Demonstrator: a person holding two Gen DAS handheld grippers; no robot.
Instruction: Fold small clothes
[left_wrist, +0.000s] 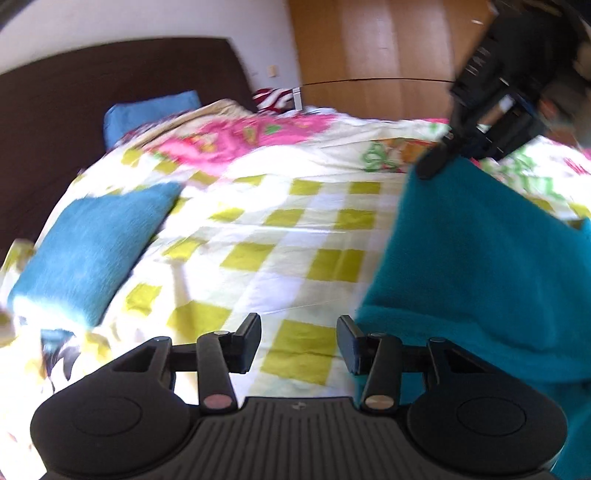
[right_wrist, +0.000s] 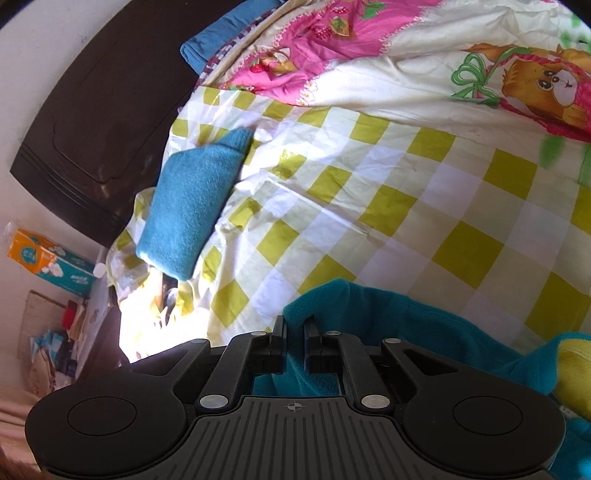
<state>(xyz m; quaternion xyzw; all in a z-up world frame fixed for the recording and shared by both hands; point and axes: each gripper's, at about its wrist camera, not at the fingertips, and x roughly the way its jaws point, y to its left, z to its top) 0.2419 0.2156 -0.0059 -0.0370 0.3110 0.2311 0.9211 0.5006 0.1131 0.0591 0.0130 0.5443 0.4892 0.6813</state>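
Bed (right_wrist: 369, 206): covered by a yellow-and-white check sheet, with a pink cartoon-print quilt (right_wrist: 332, 33) bunched toward the dark headboard (right_wrist: 92, 110). Most of the check sheet is seen bare in the middle.

Teal fleece garment (left_wrist: 472, 266): the largest piece of clothing in view. It is held up off the bed at one edge and hangs in a loose drape on the right side of the left wrist view; its lower part is seen piled near the bed edge, with a yellow patch (right_wrist: 576, 373) showing in the right wrist view. No crease or squared edge is visible on it, so it is judged unfolded, with folding barely begun.

Blue folded piece (right_wrist: 192, 206): lies flat near the left edge of the bed, well apart from the teal garment. It is seen as a compact rectangle with one narrower end, and is judged already folded and set aside. What kind of garment it is cannot be told.

Right tool (right_wrist: 294, 332): fingers drawn together and clamped on a ridge of the teal fleece.

Left tool (left_wrist: 298, 341): fingers held apart, nothing between them, above bare sheet just beside the hanging fleece; the view is motion-blurred.

Judged progress: one item done, one in hand. Left to do, as judged: the fleece is to be spread flat, then folded.
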